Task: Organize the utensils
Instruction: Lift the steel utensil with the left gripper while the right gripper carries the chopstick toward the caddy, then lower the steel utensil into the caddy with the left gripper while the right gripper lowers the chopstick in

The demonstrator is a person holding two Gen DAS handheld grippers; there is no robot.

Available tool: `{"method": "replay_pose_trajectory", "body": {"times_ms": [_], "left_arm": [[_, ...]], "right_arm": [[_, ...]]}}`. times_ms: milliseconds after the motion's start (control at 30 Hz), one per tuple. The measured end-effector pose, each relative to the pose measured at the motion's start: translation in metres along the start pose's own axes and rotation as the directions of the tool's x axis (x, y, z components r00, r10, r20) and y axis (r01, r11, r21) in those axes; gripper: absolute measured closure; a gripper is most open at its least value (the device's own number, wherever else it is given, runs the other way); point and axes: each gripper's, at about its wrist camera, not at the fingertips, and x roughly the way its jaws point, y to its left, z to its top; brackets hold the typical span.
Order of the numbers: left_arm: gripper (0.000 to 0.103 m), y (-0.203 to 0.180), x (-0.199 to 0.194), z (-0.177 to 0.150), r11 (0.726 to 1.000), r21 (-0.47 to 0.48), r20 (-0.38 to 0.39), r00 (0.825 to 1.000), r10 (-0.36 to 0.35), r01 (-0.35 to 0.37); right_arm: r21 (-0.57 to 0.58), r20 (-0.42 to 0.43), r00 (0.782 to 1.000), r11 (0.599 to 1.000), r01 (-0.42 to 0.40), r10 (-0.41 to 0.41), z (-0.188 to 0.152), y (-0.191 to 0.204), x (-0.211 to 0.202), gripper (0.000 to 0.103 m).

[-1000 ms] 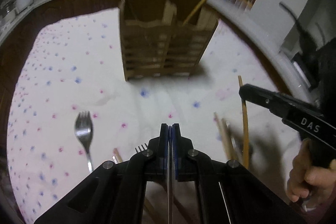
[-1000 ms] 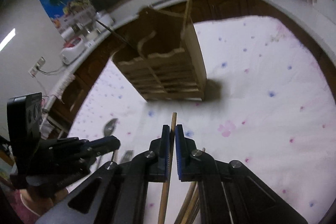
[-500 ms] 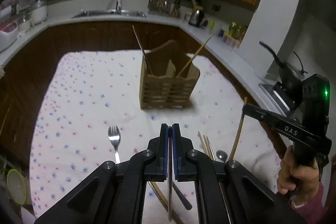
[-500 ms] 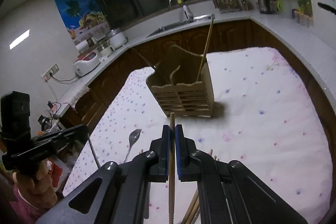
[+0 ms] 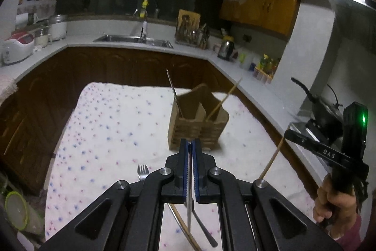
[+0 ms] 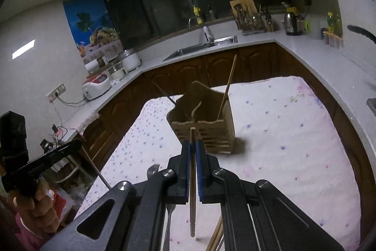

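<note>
In the left wrist view the fork (image 5: pixel 142 171) shows only its tines, its handle hidden behind the left gripper (image 5: pixel 192 142); the thin metal piece (image 5: pixel 189 204) clamped there is seen edge-on, its kind unclear; the wooden caddy (image 6: pixel 205 126) has its lower front masked by the right gripper (image 6: pixel 192 142), its compartments' depths dark; chopsticks (image 6: pixel 217 235) on the cloth run off the bottom edge; the person's hand (image 5: pixel 333 204) is cut by the frame.

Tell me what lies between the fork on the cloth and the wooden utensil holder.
Only bare dotted cloth: in the left wrist view, nothing lies between the fork and the holder.
</note>
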Motion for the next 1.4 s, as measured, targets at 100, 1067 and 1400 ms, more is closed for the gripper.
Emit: {"method": "replay_pose_trajectory", "body": {"times_ms": [100, 1067, 1400], "left_arm": [[0.101, 0.004, -0.001, 0.006, 1.000, -0.019, 0.029, 1.000, -0.005, 0.005], [0.101, 0.039, 0.101, 0.090, 0.996, -0.079, 0.304, 0.953, -0.003, 0.029], [0.101, 0.045, 0.197, 0.088, 0.992, -0.125, 0.289, 0.957, 0.019, 0.018]], "right_arm": [[0.004, 0.027, 1.000, 1.000, 0.001, -0.001, 0.009, -0.001, -0.003, 0.098], [0.030, 0.299, 0.952, 0.998, 0.056, -0.063, 0.154, -0.030, 0.029, 0.098], [0.058, 0.291, 0.953, 0.996, 0.069, -0.083, 0.154, -0.056, 0.079, 0.098]]}}
